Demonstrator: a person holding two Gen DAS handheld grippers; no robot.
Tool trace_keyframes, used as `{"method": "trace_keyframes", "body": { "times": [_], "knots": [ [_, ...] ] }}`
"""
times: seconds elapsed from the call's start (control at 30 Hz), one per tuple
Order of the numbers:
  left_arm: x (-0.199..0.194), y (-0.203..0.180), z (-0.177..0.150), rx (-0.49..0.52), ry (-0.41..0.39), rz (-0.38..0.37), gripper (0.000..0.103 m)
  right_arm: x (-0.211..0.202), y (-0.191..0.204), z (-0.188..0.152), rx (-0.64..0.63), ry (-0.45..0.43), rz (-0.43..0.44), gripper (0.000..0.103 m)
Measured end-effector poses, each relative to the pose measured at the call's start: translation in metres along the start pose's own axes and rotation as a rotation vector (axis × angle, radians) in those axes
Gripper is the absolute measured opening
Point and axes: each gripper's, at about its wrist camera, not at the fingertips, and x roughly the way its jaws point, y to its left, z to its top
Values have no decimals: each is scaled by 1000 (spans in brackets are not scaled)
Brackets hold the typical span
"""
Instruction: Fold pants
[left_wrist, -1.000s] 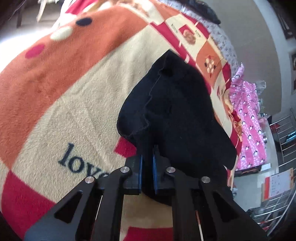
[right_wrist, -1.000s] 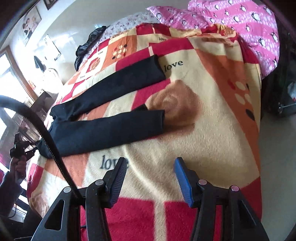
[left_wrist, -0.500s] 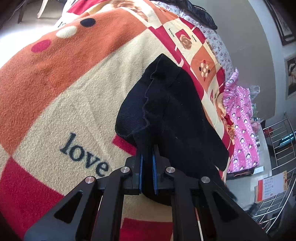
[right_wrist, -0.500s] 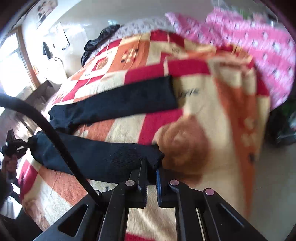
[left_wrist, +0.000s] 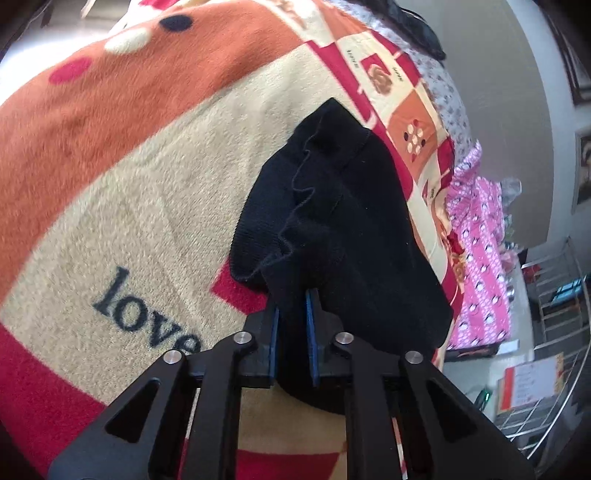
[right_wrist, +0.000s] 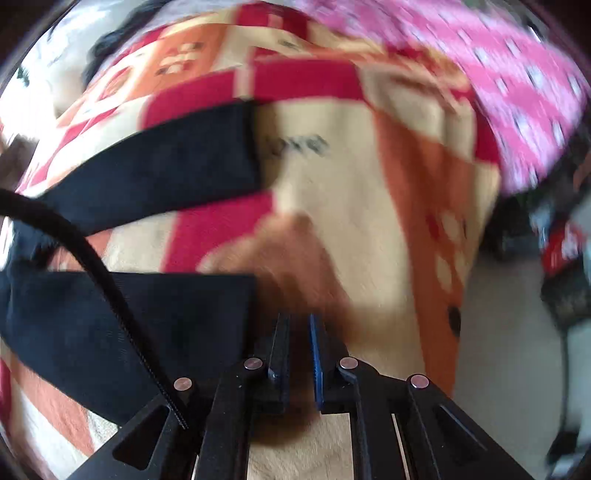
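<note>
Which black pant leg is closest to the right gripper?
The lower leg, its end right beside the right gripper. The upper leg lies farther away.

Under me: patchwork "love" blanket (left_wrist: 147, 192) covering the bed. Pink penguin-print cloth (left_wrist: 480, 258) at its far edge; wire rack (left_wrist: 554, 369) beyond.

A bed covered by a patchwork fleece blanket (left_wrist: 155, 192), red, orange and cream with "love" printed on it. The black pants (right_wrist: 173, 162) lie on it, both legs stretched out ahead and left of the right gripper. Pink patterned bedding (right_wrist: 480, 74) sits further ahead-right.
</note>
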Motion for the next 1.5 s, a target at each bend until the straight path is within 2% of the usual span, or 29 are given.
{"method": "trace_keyframes", "body": {
  "times": [0.03, 0.1, 0.17, 0.23, 0.33, 0.37, 0.43, 0.53, 0.67, 0.73, 0.77, 0.8, 0.83, 0.87, 0.97, 1.03, 1.1, 1.33, 1.43, 1.5],
  "knots": [
    [2, 2, 0, -8, 11, -12, 20, -8, -4, -7, 22, -12, 41, 8],
    [5, 5, 2, -30, 24, -45, 26, -26, -12, -30, 69, -49, 130, 16],
    [5, 6, 2, -56, 28, -97, 42, -28, -17, -47, 115, -63, 180, 40],
    [3, 7, 2, -72, 39, -133, 48, -25, -16, -60, 146, -83, 250, 40],
    [-4, 13, 2, -95, 57, -157, 55, -22, -12, -67, 190, -143, 272, 44],
    [-7, 17, 1, -109, 63, -174, 60, -21, -11, -66, 214, -158, 294, 45],
    [-14, 25, 0, -133, 63, -196, 61, -17, -2, -65, 205, -158, 338, 45],
    [-16, 29, 0, -144, 74, -213, 61, -14, 18, -67, 114, -177, 356, 44],
    [-9, 19, 4, -127, 79, -197, 62, -7, 24, -68, 91, -191, 347, 23],
    [-6, 13, 6, -109, 61, -158, 59, -6, 19, -70, 118, -194, 339, 17],
    [-8, 8, 7, -81, 30, -116, 42, -6, 18, -70, 126, -195, 334, 15],
    [-9, 4, 6, -42, 5, -35, 20, -6, 19, -71, 125, -197, 321, 14],
    [-8, 1, 3, -9, 8, 31, 9, -8, 19, -71, 122, -196, 304, 13],
    [-9, 1, -3, 6, 4, 79, 8, -10, 18, -71, 119, -194, 293, 11],
    [-24, -5, -19, 64, -27, 125, 8, -17, 21, -72, 112, -170, 255, 7],
    [-42, -9, -32, 86, -50, 127, 8, -27, 18, -75, 122, -163, 224, 6],
    [-63, -10, -45, 102, -74, 117, 8, -42, 17, -80, 126, -168, 230, 6],
    [-119, 19, -85, 22, -112, 112, 8, -79, 7, -112, 149, -116, 289, 6],
    [-134, 30, -90, 2, -105, 105, 8, -84, 10, -120, 148, -93, 310, 6],
    [-141, 33, -84, -33, -87, 68, 8, -89, 16, -120, 133, -100, 317, 6]
  ]
}}
